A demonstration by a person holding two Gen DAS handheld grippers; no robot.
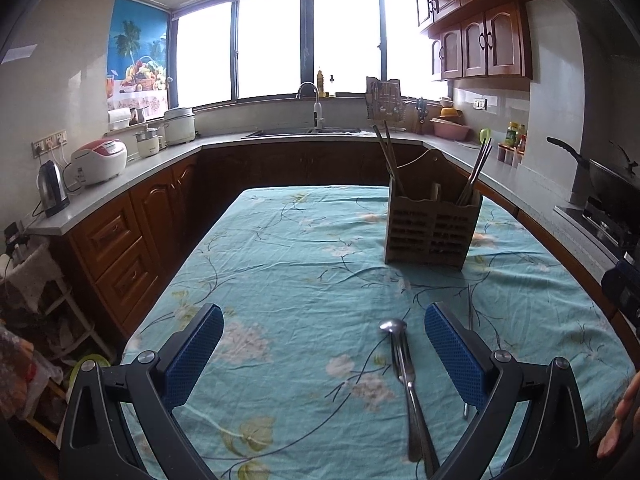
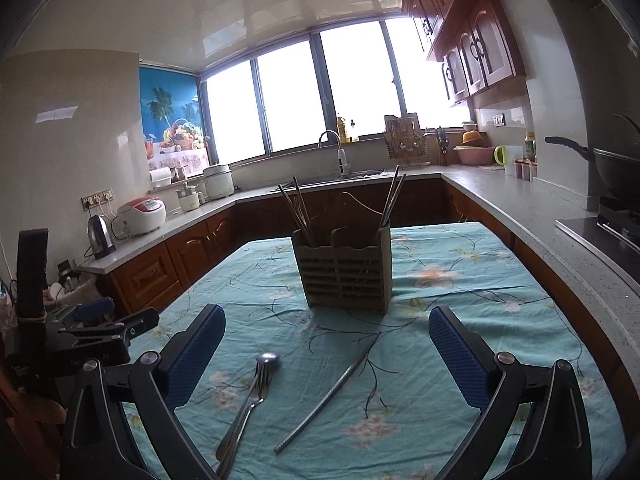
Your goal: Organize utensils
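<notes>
- My left gripper [image 1: 324,356]: blue-padded fingers spread wide apart, holding nothing, hovering low over the worktop; nothing touches either pad.
- My right gripper [image 2: 326,356]: likewise fully parted and empty, poised above the loose cutlery.
- Stainless steel spoon [image 2: 267,359] and stainless steel fork [image 2: 250,400]: lying overlapped on the cloth, fork across the spoon, handles toward me; in the left view the pair sits between the fingers, closer to the right-hand pad.
- Slim metal chopstick [image 2: 328,392]: lying diagonally just beside the spoon and fork, apart from them, between the right gripper's fingers.
- Slatted wooden utensil caddy [image 2: 344,270]: upright farther back on the worktop, several chopsticks already standing in its outer compartments.
- Worktop with crumpled turquoise floral tablecloth [image 2: 500,304]: carries everything listed.
- Risk, judged: the fork and spoon lie stacked, so a pinch may lift both or let one slide off.
- Risk, judged: thin, flat metal on a wrinkled cloth may snag fabric between the pads or slip out on closing.
- Risk, judged: the chopstick could roll away if nudged; a careless insertion might tip the caddy.
</notes>
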